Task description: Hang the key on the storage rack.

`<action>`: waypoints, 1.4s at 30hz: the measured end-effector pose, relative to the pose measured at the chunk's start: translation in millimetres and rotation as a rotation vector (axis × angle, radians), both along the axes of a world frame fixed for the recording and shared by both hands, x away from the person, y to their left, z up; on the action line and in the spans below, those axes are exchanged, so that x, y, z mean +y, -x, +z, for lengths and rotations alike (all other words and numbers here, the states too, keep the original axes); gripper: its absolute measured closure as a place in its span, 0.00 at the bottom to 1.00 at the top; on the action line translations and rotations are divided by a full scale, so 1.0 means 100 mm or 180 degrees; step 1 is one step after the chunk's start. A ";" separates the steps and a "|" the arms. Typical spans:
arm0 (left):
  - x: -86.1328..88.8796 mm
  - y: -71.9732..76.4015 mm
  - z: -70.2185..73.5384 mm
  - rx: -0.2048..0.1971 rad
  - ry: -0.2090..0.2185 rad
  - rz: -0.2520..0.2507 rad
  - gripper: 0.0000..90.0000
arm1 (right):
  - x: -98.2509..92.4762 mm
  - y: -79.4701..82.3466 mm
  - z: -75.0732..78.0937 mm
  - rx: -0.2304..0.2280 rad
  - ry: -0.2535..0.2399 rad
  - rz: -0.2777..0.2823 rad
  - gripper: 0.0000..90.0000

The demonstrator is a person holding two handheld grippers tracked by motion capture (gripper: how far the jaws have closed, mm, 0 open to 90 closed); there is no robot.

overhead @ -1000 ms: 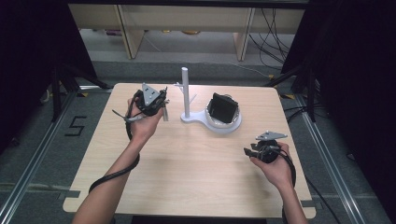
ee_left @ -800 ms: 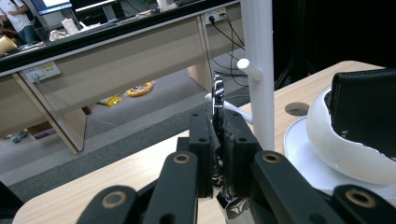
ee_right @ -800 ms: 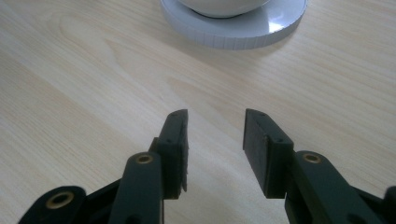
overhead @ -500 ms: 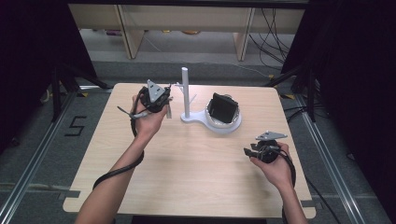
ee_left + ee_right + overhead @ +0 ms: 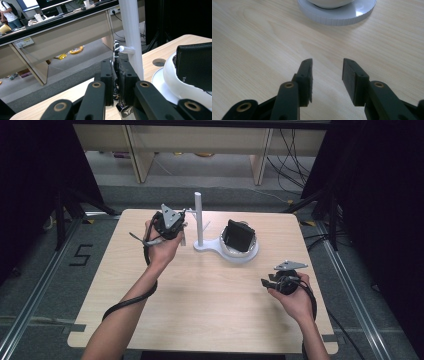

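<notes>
The small metal-and-black thing [image 5: 116, 53], perhaps a key or a key fob, though I cannot make it out for sure, sits clamped between the pads of the left gripper [image 5: 115, 75], whose jaws are drawn tight together on it. It is raised off the table [image 5: 210, 305], right up against a short peg that sticks out from the white post [image 5: 131, 37]; whether it actually touches the peg I cannot tell. From the high view the left gripper [image 5: 181, 226] hovers at the far left part of the table, just beside that upright post [image 5: 199, 217].

The post rises from a white stand whose round dish [image 5: 250, 254] lies to the right of it, and a black wallet-like case [image 5: 238, 236] leans in the dish. In the left gripper view the same black case [image 5: 195, 65] fills the right edge.

The right gripper [image 5: 266, 282] is held low near the table's right edge, well apart from the stand. Its jaws [image 5: 327, 75] stand parted, nothing between them, bare wood beneath, pointing toward the white base [image 5: 337, 15].
</notes>
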State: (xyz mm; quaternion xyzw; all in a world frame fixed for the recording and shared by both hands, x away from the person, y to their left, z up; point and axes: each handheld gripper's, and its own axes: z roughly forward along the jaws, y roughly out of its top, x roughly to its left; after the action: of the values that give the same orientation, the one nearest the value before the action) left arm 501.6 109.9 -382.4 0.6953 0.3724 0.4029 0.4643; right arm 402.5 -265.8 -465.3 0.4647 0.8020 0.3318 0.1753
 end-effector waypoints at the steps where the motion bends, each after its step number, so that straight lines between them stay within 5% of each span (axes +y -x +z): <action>1: -0.01 0.00 -0.01 -0.0002 -0.0005 -0.0004 0.92 | 0.00 0.00 0.00 0.0002 0.0002 -0.0001 0.68; 12: -0.09 0.02 -0.02 -0.0063 -0.0210 0.0083 0.92 | -0.01 -0.01 -0.02 -0.0046 0.0038 0.0044 0.68; 42: -0.16 0.04 -0.03 -0.0079 -0.0277 -0.0039 0.88 | -0.01 -0.02 -0.03 -0.0044 0.0045 0.0039 0.68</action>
State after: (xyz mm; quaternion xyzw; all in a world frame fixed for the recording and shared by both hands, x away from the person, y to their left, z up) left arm 497.9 93.8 -385.1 0.7121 0.3445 0.4244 0.4406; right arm 404.1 -267.3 -468.2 0.4562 0.8059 0.3305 0.1821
